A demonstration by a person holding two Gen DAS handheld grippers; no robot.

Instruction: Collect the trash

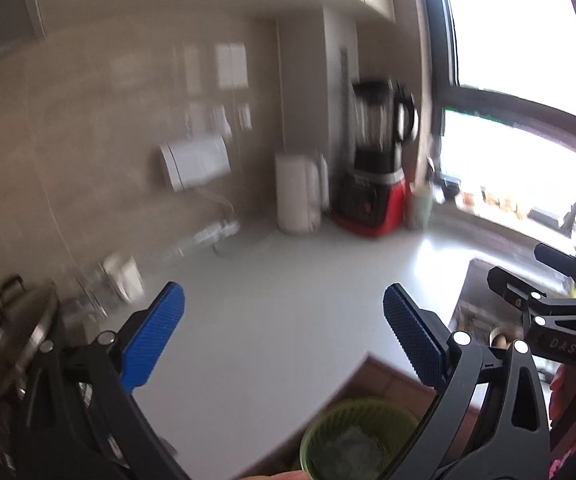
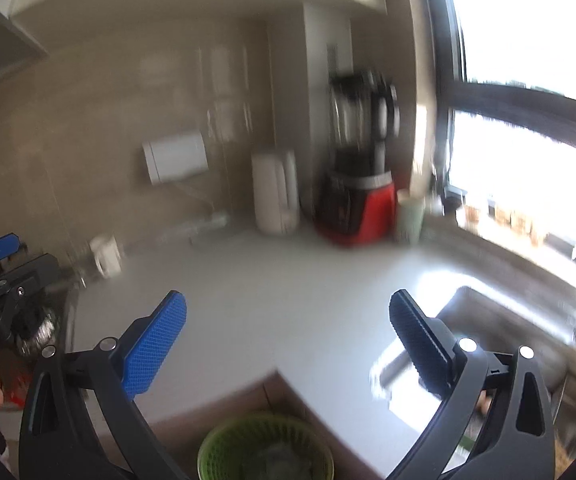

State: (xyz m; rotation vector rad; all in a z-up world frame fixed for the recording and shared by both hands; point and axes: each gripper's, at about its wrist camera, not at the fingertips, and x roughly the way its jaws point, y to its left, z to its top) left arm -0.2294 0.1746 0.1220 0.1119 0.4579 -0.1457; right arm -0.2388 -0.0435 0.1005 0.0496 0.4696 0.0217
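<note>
Spreading across the middle of both views, the pale worktop (image 1: 288, 320) runs back to a beige tiled wall, with a bright window (image 1: 508, 40) filling the upper right of the frame. A sink (image 2: 500, 320) sits at the right edge of the right wrist view. At the back, upper centre, stand a red-and-black blender (image 1: 376, 168) and, just beside it on its left, a white canister (image 1: 298, 196). A metal pot (image 1: 15, 332) shows at the lower left of the left wrist view.

The left gripper (image 1: 283, 336) is spread wide with nothing between its blue pads. The right gripper (image 2: 288, 340) is likewise wide apart and holds nothing.

A green basket (image 2: 265, 450) with pale, blurred contents sits at the bottom centre of the frame, below the worktop edge, beneath and between each gripper's fingers, touching neither.
</note>
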